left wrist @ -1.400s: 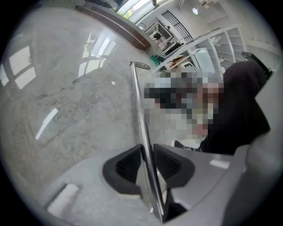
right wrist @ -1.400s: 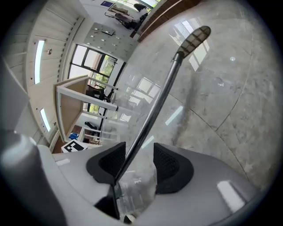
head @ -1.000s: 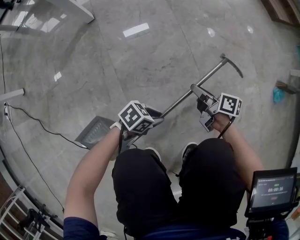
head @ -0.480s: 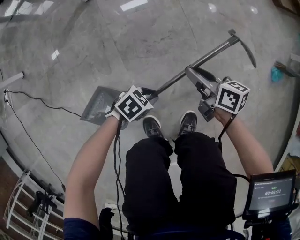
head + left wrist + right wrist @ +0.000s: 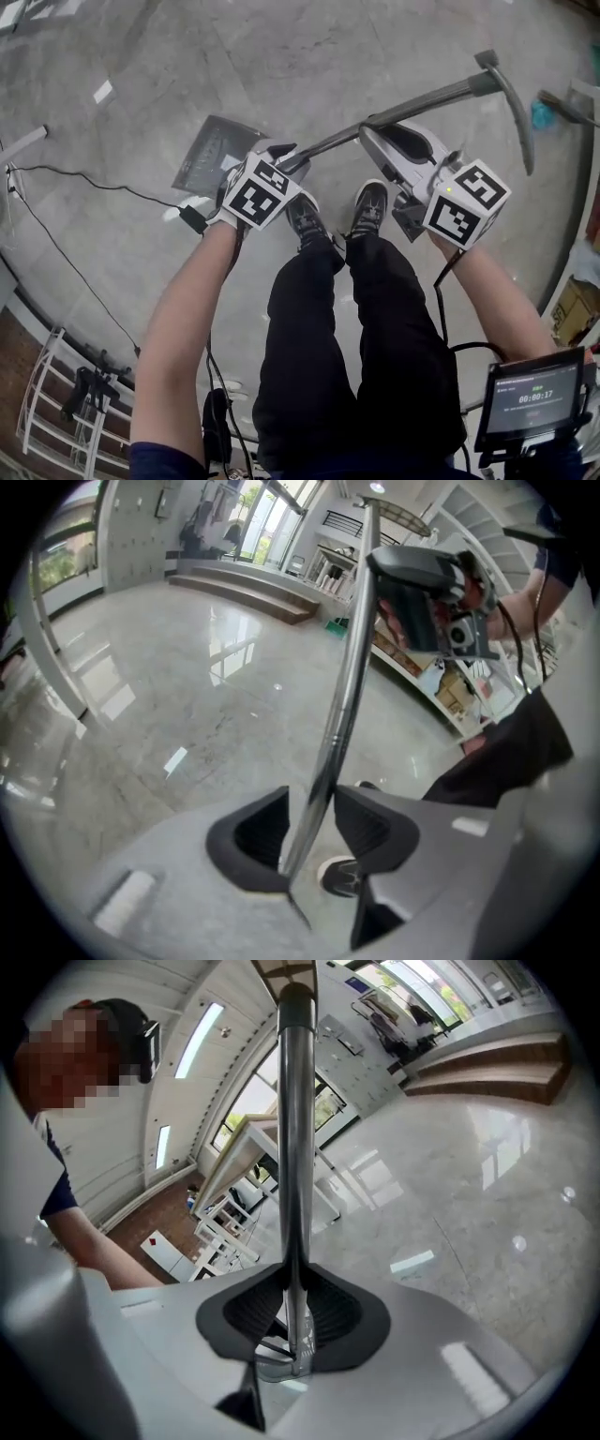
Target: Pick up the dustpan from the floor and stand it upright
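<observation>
Over the floor (image 5: 103, 244), dustpan handle (image 5: 427, 98) slants, pan (image 5: 216, 155) lowest.
The right gripper (image 5: 370, 131), jaws just closing, clamps it; the left gripper (image 5: 281, 155), jaws just opening, loosely straddles it near the pan.

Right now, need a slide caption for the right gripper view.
Right gripper, jaws just closed further, clamped on the dustpan handle against the glossy floor.

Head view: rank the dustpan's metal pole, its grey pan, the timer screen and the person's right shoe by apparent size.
Largest: metal pole.
Then timer screen and grey pan: alike, and the screen is nearer, so unranked.
Smallest: right shoe.
</observation>
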A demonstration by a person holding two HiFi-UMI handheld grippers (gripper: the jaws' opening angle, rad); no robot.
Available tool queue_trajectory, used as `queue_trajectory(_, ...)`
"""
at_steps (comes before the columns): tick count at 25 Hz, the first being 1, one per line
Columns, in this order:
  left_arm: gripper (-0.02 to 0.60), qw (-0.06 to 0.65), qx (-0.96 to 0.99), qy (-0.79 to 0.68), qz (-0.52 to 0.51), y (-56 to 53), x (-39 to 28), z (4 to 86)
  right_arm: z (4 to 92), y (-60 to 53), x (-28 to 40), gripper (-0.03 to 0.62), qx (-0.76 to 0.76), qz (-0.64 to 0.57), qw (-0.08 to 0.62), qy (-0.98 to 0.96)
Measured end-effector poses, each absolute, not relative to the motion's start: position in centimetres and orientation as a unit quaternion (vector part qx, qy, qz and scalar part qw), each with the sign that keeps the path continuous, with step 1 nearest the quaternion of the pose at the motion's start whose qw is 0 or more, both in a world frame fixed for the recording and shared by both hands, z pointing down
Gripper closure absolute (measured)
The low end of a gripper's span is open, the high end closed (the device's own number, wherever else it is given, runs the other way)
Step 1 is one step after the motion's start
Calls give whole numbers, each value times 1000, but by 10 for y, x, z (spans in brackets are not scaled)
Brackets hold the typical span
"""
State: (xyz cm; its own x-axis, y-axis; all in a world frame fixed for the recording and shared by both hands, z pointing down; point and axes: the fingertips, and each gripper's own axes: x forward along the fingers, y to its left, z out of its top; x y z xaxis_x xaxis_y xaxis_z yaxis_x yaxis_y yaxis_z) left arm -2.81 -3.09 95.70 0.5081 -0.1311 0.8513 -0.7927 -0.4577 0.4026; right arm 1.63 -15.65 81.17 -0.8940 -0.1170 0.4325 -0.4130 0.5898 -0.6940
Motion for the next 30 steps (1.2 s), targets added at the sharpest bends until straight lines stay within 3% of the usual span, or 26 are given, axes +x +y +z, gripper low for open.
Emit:
queue_trajectory(4,400,436,748,-317,387,-13,-31,930,772,-127,17,510,136,376,191,-897)
queue_trajectory(19,453,501,698,-455,235,-21,-77,813,725,-103,7,510,93,227,265,-933)
queue_trajectory(30,469,483,701,-507,139,-50,-88,712,719,-87,5,510,25,118,340,-933)
